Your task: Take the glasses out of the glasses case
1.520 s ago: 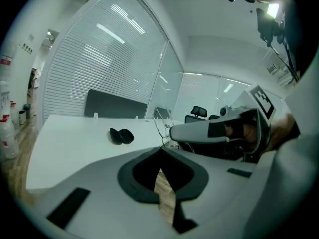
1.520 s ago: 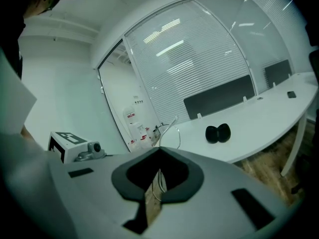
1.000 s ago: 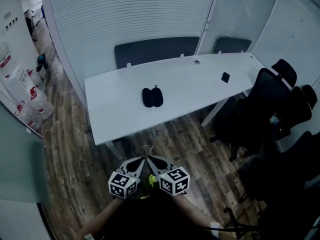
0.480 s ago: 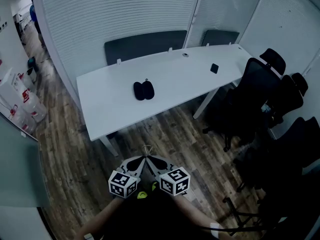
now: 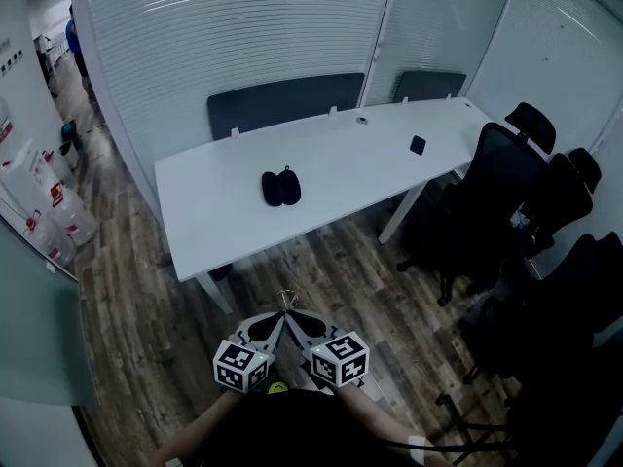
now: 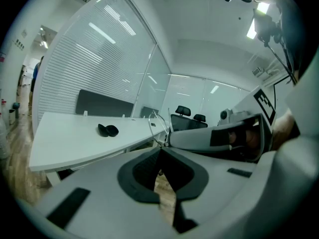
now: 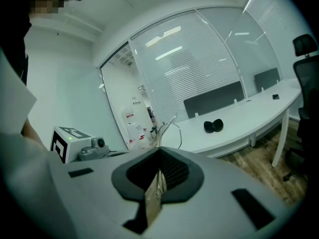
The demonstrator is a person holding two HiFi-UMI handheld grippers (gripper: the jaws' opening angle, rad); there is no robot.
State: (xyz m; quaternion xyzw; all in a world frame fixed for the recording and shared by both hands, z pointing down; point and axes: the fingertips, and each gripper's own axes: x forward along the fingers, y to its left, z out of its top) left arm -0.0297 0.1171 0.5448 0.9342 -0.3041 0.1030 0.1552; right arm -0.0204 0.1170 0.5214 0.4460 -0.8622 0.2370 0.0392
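The black glasses case (image 5: pixel 280 188) lies near the middle of the long white table (image 5: pixel 331 178) and shows as two rounded dark halves side by side. Any glasses in it are too small to make out. Both grippers are held low, close to the person's body and far from the table. In the head view the left gripper (image 5: pixel 274 323) and right gripper (image 5: pixel 296 321) are side by side, tips almost touching. The left gripper (image 6: pixel 160 151) has its jaws together with nothing held, and the case (image 6: pixel 107 130) is far ahead. The right gripper (image 7: pixel 159 152) is likewise shut and empty, with the case (image 7: pixel 214 125) in the distance.
A small black phone-like object (image 5: pixel 418 145) lies towards the table's right end. Black office chairs (image 5: pixel 506 188) crowd the right side. Two grey chairs (image 5: pixel 282 100) stand behind the table against a slatted glass wall. Water jugs (image 5: pixel 49 202) stand at the left. Wooden floor (image 5: pixel 321 275) separates me from the table.
The head view has shifted a little, so the table sits slightly differently in the frame. Both grippers stay shut near the body. The case has not moved on the table.
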